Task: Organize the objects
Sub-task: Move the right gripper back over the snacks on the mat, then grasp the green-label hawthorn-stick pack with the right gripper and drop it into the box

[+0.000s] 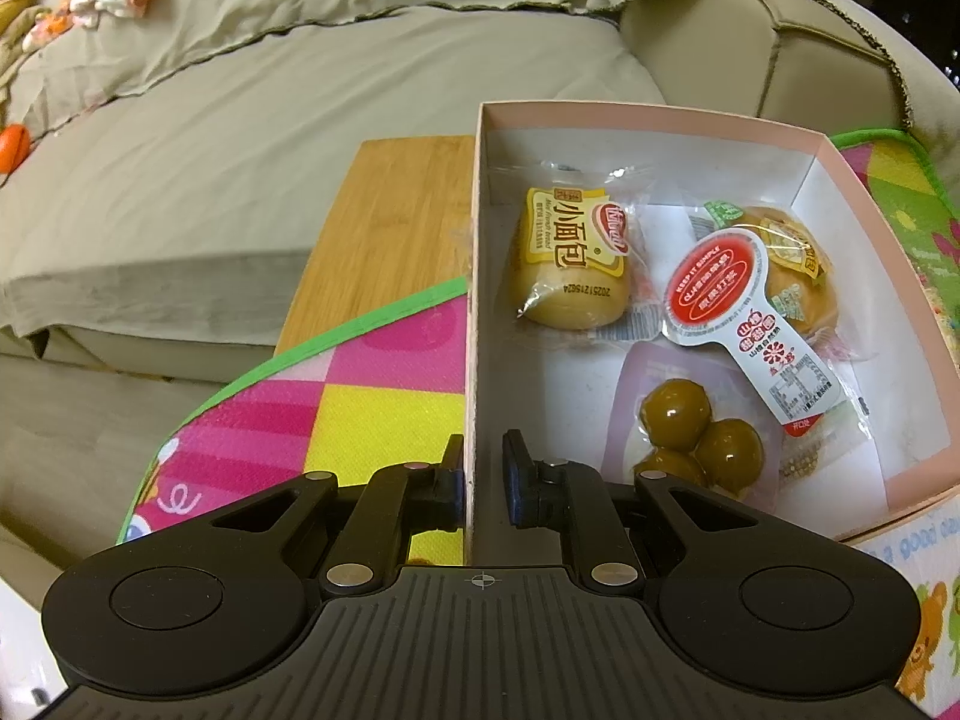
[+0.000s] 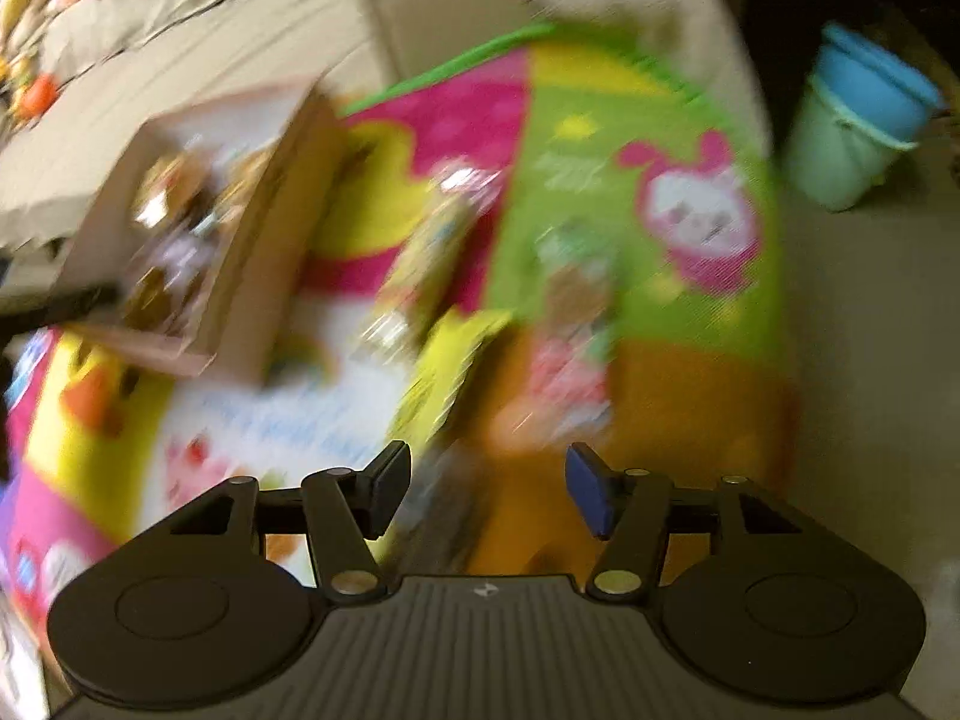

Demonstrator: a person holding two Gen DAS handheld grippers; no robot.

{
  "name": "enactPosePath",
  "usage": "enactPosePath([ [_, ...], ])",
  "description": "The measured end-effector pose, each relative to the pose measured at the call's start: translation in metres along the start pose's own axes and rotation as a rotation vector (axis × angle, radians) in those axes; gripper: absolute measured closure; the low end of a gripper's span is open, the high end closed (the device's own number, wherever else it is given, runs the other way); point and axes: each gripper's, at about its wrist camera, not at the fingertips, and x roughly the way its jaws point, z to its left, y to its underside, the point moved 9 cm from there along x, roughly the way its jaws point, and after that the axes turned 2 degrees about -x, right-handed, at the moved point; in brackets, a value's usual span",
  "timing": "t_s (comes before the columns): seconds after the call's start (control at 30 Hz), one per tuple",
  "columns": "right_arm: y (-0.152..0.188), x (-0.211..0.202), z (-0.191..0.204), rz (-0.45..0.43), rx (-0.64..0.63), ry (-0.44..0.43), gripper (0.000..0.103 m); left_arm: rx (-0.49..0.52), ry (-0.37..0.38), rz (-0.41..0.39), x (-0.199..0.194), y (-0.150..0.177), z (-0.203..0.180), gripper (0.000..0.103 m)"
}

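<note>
Left wrist view showed the left tongs [image 1: 483, 480] pinching the box [image 1: 474, 300] wall, its long side running away; right tongs [image 2: 487, 492] were spread.

Pink box [image 1: 651, 114] open, upright; wrapped snacks [image 1: 570, 264] inside.

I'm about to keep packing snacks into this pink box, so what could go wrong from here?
1. The left tool straddles the pink box's thin side wall; a hard squeeze or pull could bend the wall or tip the box.
2. The right wrist view is badly motion-blurred, so the open right tool may miss the snack packets on the play mat.
3. The box sits partly on a bamboo board, so it may rock.
</note>
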Motion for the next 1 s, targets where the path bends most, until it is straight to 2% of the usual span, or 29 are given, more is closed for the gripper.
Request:
enactPosePath([
  [0.13, -0.032, 0.029, -0.025, -0.019, 0.031, 0.08, 0.046, 0.001, 0.001, 0.002, -0.001, 0.001, 0.0, 0.088],
  [0.23, -0.048, 0.053, -0.03, -0.006, 0.06, 0.103, 0.046, 0.004, 0.003, 0.004, 0.0, 0.0, 0.0, 0.088],
  [0.33, -0.058, 0.065, -0.025, 0.028, 0.044, 0.117, 0.053, 0.007, 0.007, 0.004, -0.001, 0.001, 0.0, 0.089],
  [0.37, -0.059, 0.065, -0.022, 0.028, 0.024, 0.124, 0.062, 0.007, 0.01, 0.003, -0.001, 0.001, 0.001, 0.089],
  [0.4, -0.059, 0.064, -0.019, 0.029, 0.006, 0.127, 0.066, 0.009, 0.012, 0.002, -0.001, 0.001, 0.0, 0.089],
  [0.5, -0.051, 0.057, -0.015, 0.042, -0.027, 0.128, 0.069, 0.02, 0.021, 0.001, 0.0, -0.001, -0.001, 0.089],
  [0.77, -0.023, 0.012, -0.014, 0.043, 0.056, 0.147, 0.069, 0.068, 0.052, 0.004, 0.001, -0.003, -0.003, 0.089],
  [1.0, 0.008, -0.041, 0.03, 0.054, 0.108, 0.125, 0.069, 0.084, 0.083, 0.005, 0.001, -0.004, -0.002, 0.089],
])
